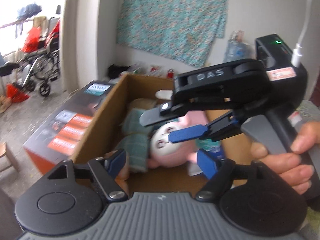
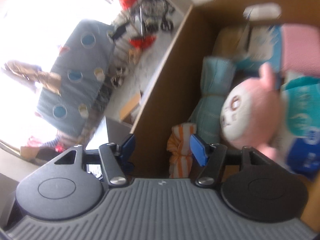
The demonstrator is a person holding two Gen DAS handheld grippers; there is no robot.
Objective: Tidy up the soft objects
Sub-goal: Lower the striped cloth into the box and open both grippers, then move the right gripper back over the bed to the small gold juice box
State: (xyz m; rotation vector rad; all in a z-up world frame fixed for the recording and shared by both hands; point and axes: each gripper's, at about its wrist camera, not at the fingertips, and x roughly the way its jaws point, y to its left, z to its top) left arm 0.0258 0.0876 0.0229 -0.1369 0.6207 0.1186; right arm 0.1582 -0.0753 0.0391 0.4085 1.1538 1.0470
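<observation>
Step in hand: both tongs are positioned over the open box [image 1: 112, 108], into which the soft objects are being gathered. Nothing is carried by either tool, so this reads as the interval between one placement and the next pick.

Location of task objects: all lie inside the box. In the left wrist view the plush [image 1: 170, 144] sits at frame centre, face up, with a rolled teal towel [image 1: 136, 136] touching it on the left. In the right wrist view the plush [image 2: 250, 108] occupies the right of the frame, the teal towel [image 2: 214, 92] lies just beside it, and an orange-striped cloth [image 2: 181, 150] rests at lower centre against the box wall [image 2: 160, 92]. Blue and teal packets lie under and beside the plush; their contents cannot be read.

Left tongs [image 1: 162, 162]: jaws stand wide, pads clear of everything, nothing between them. They hang above the plush and towel.

Right tongs [image 1: 162, 126]: seen from the side at centre right of the left wrist view, held by a hand [image 1: 290, 156]. Jaws stand about half open, empty, above the plush. In its own view the right tongs [image 2: 162, 148] frame the box wall and the striped cloth without pressing on either.

Next move, as judged: withdraw both tools from the box and locate any remaining soft object outside it. Both frames are blurred, so fine contact cannot be confirmed.
</observation>
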